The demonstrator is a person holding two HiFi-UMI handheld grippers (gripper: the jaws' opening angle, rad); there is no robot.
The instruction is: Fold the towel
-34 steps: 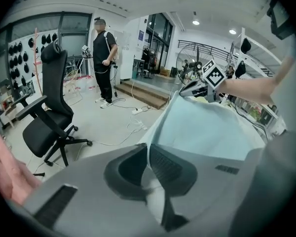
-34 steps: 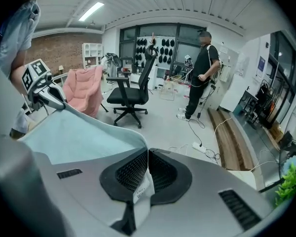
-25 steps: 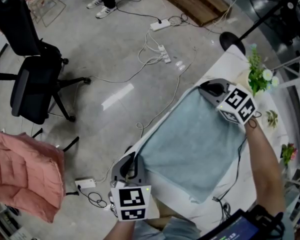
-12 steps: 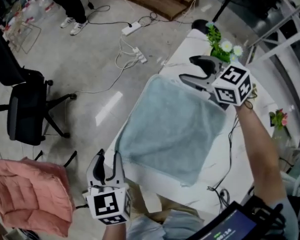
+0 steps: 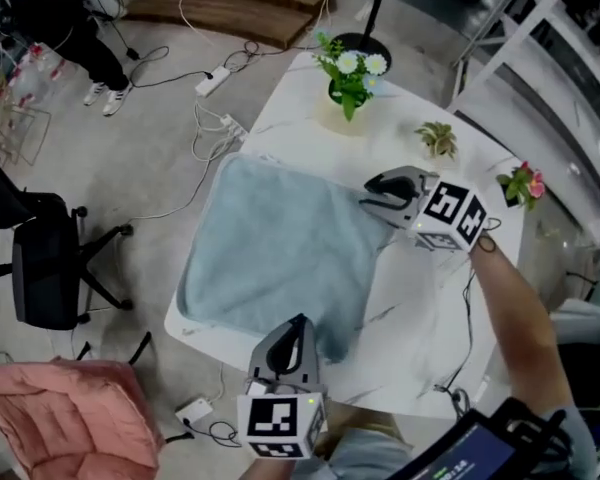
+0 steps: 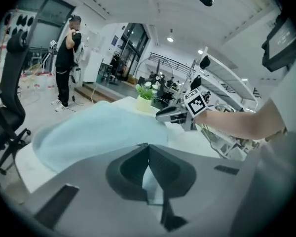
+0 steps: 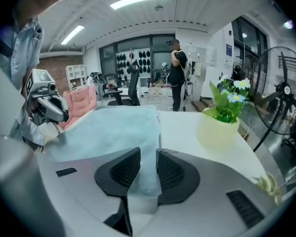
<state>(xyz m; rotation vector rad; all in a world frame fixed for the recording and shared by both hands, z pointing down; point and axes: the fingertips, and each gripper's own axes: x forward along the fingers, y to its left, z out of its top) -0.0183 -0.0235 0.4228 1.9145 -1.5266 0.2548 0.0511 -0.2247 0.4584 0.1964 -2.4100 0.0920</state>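
i have the pale blue terry towel (image 5: pixel 270 248) by two corners of the same edge, and that is the reason for the grip: with both ends of one side in hand, i judge i can carry it across to the opposite side in one sweep and the fold should come out square. both sets of jaws have just been closing. my left gripper (image 5: pixel 299 320) is clamped fully together on the near corner, with only a thin tongue of cloth pinched at the tips. my right gripper (image 5: pixel 377 192) squeezes a thicker bunch of the other corner between its ribbed pads, out over the middle of the table. the rest of the towel lies flat on the white marbled table (image 5: pixel 430 308), its far side reaching the table's edge above the floor. the head view gives me the whole layout, both corners and the gap to the potted white flowers (image 5: pixel 348 88), but not the pinch itself. each gripper view shows the cloth between its own jaws, and the other gripper across the sheet.
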